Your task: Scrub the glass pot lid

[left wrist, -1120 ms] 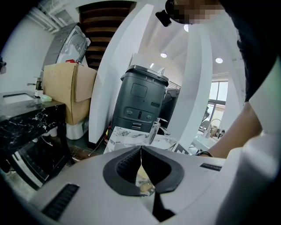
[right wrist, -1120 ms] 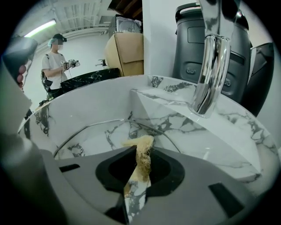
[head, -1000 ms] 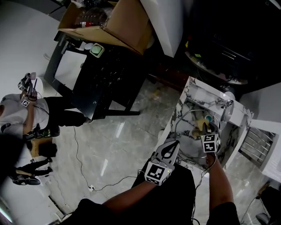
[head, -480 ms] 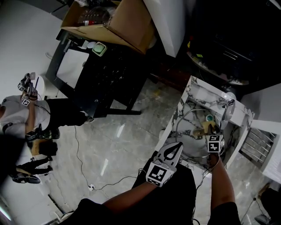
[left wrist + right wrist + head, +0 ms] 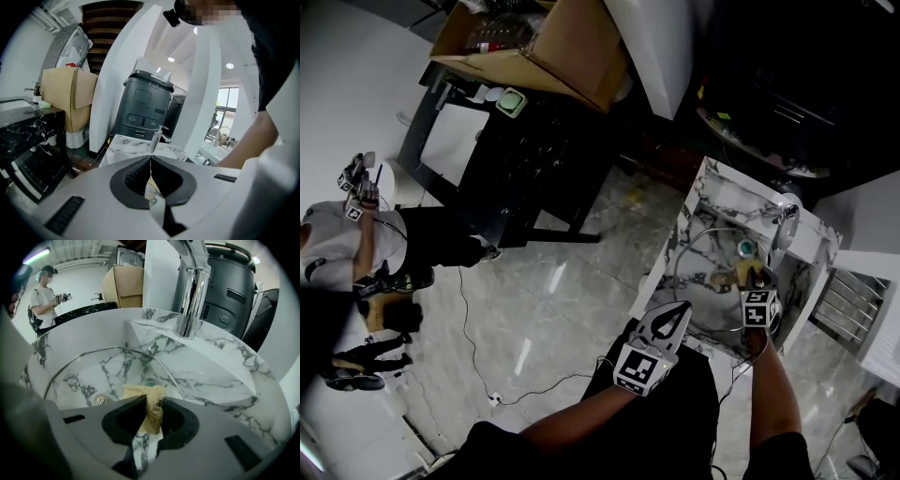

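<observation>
We look steeply down over our own forearms. Our left gripper [image 5: 678,307], jaws drawn together to a point, hangs at the near edge of a white marble sink [image 5: 705,184]. Our right gripper [image 5: 750,275] reaches into the basin, a tan sponge [image 5: 733,274] at its tips, over a glass pot lid [image 5: 701,289] lying there. A chrome faucet [image 5: 786,228] stands at the far rim. Left of the sink we see a glossy marble floor [image 5: 553,309], a black table [image 5: 520,169] bearing a cardboard box [image 5: 562,47], and another person [image 5: 347,248] at the far left.
</observation>
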Demonstrator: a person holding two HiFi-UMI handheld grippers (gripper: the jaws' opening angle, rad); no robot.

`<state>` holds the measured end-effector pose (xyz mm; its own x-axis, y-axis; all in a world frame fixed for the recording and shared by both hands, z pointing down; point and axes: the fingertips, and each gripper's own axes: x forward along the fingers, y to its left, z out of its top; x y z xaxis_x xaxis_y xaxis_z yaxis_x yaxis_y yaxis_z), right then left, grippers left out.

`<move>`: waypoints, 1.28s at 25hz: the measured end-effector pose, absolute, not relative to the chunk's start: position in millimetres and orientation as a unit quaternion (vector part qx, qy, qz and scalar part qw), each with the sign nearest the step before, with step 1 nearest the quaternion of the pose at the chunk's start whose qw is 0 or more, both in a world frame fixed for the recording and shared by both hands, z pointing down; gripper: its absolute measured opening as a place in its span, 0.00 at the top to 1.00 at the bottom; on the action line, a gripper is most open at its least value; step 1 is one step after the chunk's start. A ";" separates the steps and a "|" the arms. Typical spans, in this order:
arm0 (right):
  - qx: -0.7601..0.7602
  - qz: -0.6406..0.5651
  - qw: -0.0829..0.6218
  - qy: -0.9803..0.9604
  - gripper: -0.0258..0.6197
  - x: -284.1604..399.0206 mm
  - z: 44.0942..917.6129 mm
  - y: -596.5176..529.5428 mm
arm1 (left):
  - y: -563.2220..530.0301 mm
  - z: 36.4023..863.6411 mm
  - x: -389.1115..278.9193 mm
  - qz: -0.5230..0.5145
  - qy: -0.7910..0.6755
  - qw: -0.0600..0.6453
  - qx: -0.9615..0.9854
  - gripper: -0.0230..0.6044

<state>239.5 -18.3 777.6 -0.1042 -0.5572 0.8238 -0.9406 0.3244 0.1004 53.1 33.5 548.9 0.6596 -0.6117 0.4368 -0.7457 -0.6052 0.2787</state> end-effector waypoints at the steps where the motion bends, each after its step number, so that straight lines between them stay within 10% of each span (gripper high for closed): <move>1: 0.530 0.235 0.408 -0.705 0.85 240.2 777.8 -16.1 | 34.2 549.4 52.6 0.149 -0.385 0.224 0.883 0.94; 32: 0.438 0.326 0.414 -0.729 0.85 202.5 781.2 55.0 | 33.5 561.3 38.9 0.134 -0.415 0.248 0.865 0.94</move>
<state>202.5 55.0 781.2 -0.2741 -0.3678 0.8886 -0.9076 0.4045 -0.1125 38.9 33.5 561.3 0.6204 -0.6510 0.4375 -0.7838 -0.5338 0.3173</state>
